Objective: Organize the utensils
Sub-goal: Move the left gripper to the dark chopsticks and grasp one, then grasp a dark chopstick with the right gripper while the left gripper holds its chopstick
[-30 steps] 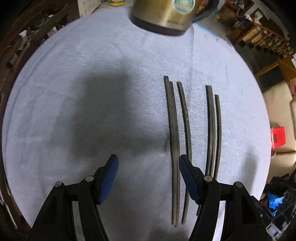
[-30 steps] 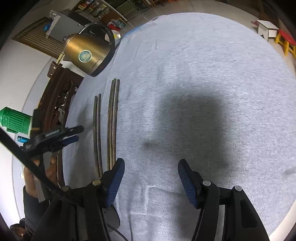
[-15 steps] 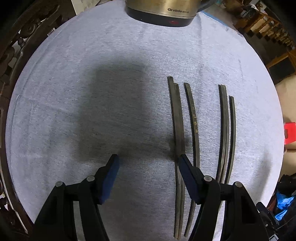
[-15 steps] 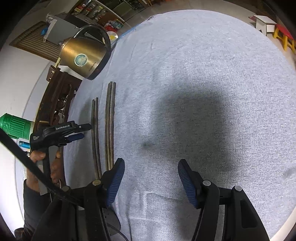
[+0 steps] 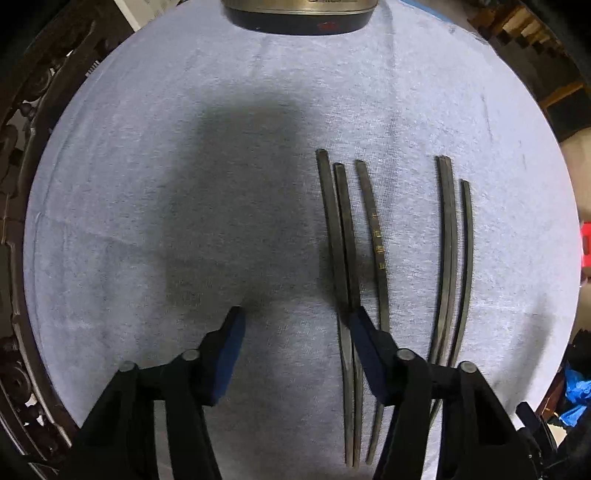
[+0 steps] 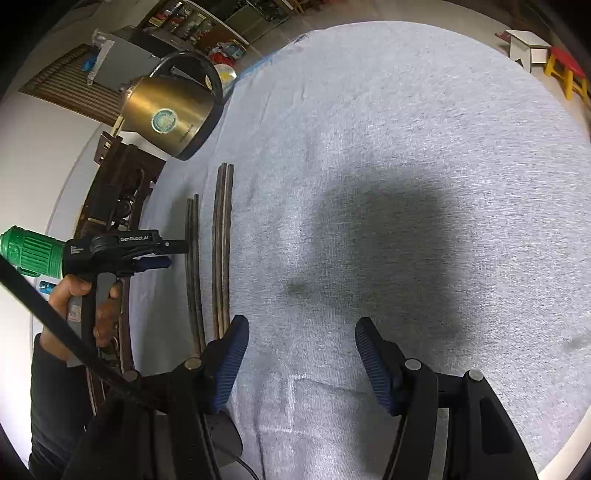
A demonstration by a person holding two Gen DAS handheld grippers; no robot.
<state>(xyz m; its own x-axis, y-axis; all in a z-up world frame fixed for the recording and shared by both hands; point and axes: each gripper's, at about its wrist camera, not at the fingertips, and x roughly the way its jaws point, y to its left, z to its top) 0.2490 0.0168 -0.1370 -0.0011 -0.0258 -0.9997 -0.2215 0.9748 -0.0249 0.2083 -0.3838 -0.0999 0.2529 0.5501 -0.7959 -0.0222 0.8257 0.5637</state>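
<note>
Several dark chopsticks lie lengthwise on the grey cloth [image 5: 184, 229]: a touching pair [image 5: 341, 236], a single one [image 5: 375, 236] beside it, and another pair [image 5: 448, 240] further right. My left gripper [image 5: 299, 326] points straight down over the cloth and its jaws are closing. Only cloth lies between the pads. The right pad [image 5: 364, 343] sits over the touching pair. In the right wrist view, a hand holds the left gripper [image 6: 171, 254] beside the chopsticks [image 6: 221, 240]. My right gripper [image 6: 301, 332] hangs open over bare cloth, right of the chopsticks.
A brass kettle [image 6: 170, 114] stands at the far end of the cloth, beyond the chopsticks; only its base [image 5: 295, 16] shows in the left wrist view. Carved dark wood [image 5: 22, 110] borders the table's left side. Small stools [image 6: 565, 70] stand on the floor beyond.
The left gripper has shifted toward the chopsticks and tilted further down, so the kettle slid up out of its view. Its jaws have narrowed. The right gripper has stayed put.
</note>
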